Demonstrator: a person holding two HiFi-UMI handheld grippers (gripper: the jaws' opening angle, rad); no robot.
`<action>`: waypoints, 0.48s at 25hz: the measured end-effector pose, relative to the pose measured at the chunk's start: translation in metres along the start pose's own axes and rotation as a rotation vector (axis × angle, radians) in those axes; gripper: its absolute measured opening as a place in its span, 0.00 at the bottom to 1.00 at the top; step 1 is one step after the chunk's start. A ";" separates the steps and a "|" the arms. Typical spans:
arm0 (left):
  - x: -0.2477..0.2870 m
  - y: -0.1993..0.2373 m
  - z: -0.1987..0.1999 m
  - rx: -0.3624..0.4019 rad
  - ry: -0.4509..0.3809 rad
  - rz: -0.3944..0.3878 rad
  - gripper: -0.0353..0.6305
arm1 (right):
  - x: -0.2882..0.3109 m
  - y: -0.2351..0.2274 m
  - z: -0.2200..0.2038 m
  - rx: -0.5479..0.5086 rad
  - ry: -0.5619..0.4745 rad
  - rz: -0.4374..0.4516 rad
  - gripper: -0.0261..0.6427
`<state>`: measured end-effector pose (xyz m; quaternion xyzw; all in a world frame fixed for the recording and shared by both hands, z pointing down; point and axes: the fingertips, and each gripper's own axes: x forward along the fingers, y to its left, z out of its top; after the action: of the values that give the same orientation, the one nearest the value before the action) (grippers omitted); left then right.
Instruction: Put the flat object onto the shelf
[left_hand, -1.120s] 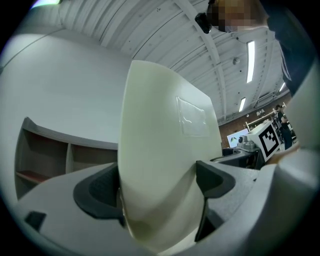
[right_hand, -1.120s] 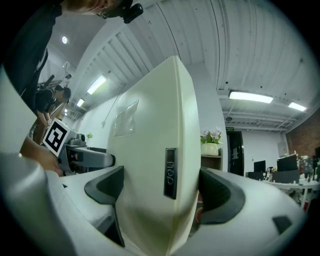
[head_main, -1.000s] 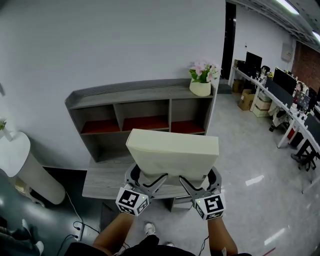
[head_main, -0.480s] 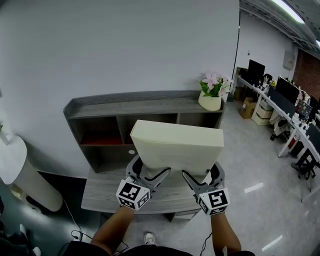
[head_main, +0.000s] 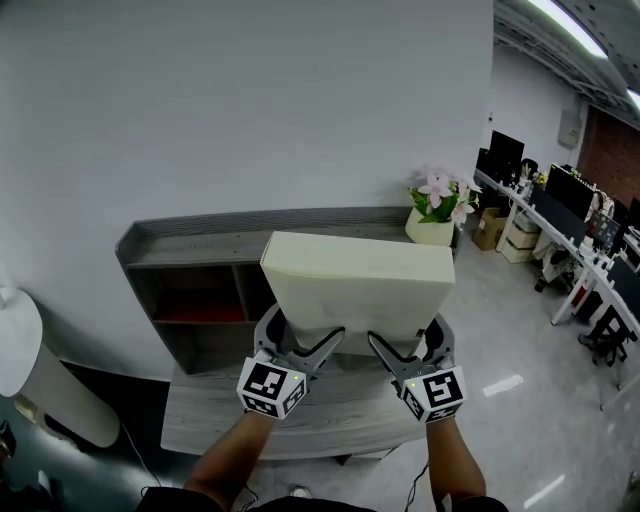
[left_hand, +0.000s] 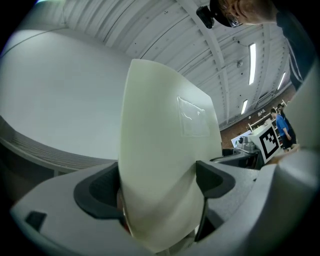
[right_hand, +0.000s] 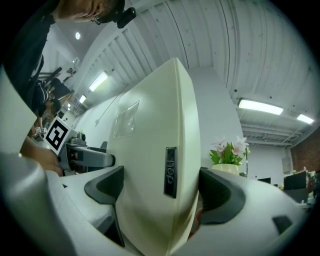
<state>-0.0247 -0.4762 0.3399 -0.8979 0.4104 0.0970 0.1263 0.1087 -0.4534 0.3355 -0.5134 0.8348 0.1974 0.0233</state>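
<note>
Both grippers clamp the lower edge of a cream pad (head_main: 355, 290), holding it in the air with its broad face tilted up toward the camera. The left gripper (head_main: 300, 347) grips near the pad's left corner, the right gripper (head_main: 398, 352) near its right corner. In each gripper view, the dark jaws press on both faces of the pad. The pad hangs in front of a grey shelf (head_main: 190, 248) that stands against the white wall. It hides the shelf's middle compartments and touches no part of the shelf. A pot of pink flowers (head_main: 434, 228) stands on the right end of the shelf top. A grey table (head_main: 330, 418) lies below the grippers. Office desks (head_main: 590, 250) stand at the far right.
</note>
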 end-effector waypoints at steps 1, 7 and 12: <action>0.004 0.005 0.002 0.002 -0.006 0.000 0.76 | 0.006 -0.002 0.001 -0.005 -0.004 -0.001 0.73; 0.023 0.026 0.034 0.034 -0.062 -0.001 0.76 | 0.033 -0.016 0.032 -0.035 -0.065 0.005 0.73; 0.044 0.031 0.065 0.043 -0.107 0.011 0.76 | 0.046 -0.038 0.065 -0.081 -0.123 0.022 0.73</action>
<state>-0.0244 -0.5074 0.2611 -0.8862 0.4101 0.1368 0.1666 0.1096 -0.4848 0.2527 -0.4915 0.8288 0.2624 0.0517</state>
